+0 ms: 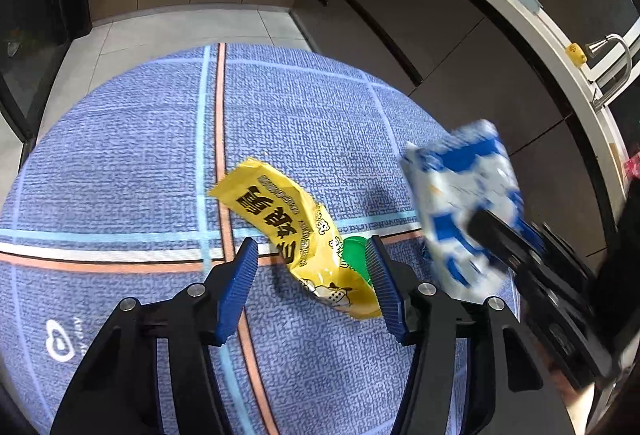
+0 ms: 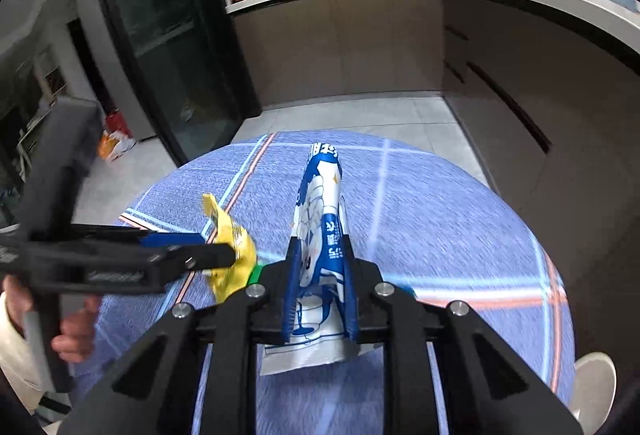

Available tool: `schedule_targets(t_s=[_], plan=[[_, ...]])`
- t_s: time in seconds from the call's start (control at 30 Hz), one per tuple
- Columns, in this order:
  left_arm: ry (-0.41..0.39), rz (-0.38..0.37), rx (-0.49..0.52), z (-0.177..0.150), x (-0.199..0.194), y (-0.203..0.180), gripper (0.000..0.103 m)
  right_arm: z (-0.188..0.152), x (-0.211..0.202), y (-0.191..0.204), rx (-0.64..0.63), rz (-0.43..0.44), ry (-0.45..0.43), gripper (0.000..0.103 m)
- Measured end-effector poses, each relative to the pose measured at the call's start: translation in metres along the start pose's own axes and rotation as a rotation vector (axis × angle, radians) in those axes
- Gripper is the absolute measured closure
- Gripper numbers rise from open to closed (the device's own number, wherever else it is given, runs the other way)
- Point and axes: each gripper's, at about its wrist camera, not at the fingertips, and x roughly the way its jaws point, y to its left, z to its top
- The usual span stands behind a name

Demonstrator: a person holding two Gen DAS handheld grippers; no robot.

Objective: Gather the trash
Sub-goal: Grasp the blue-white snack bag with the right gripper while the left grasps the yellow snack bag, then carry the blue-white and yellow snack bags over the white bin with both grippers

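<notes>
The yellow wrapper [image 1: 296, 231] lies crumpled on the blue table [image 1: 120, 163], over a green lid [image 1: 354, 255], between the parted pads of the left tool [image 1: 312, 275], untouched on one side. The right tool [image 2: 320, 287] pinches a blue-white wrapper [image 2: 320, 219] lifted off the table.

Yellow wrapper [image 1: 296, 231]; blue-white wrapper [image 2: 320, 235]; green lid [image 1: 354, 255]; blue plaid tablecloth [image 1: 120, 155].
</notes>
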Motion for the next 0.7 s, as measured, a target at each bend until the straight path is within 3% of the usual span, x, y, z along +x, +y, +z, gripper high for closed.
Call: schedule_targets(t_s=[0.1,0.23,0.3,0.5,0.7], plan=[[0.017,0.000,-0.015,0.003,0.006,0.001,0.070,-0.016,-0.019,-0.001,0.019,-0.008,-0.006,0.083],[0.018,0.006,-0.017,0.005,0.007,-0.001,0.076,-0.036,-0.034,-0.003,0.061,-0.029,0.010,0.083],[0.023,0.013,-0.014,0.003,0.006,-0.001,0.089,-0.045,-0.039,-0.001,0.078,-0.031,0.017,0.083],[0.003,0.012,0.001,-0.015,-0.013,-0.003,0.091,-0.059,-0.053,0.004,0.094,-0.032,0.021,0.083],[-0.025,-0.005,0.082,-0.046,-0.054,-0.017,0.091,-0.072,-0.075,0.004,0.114,-0.031,-0.010,0.083]])
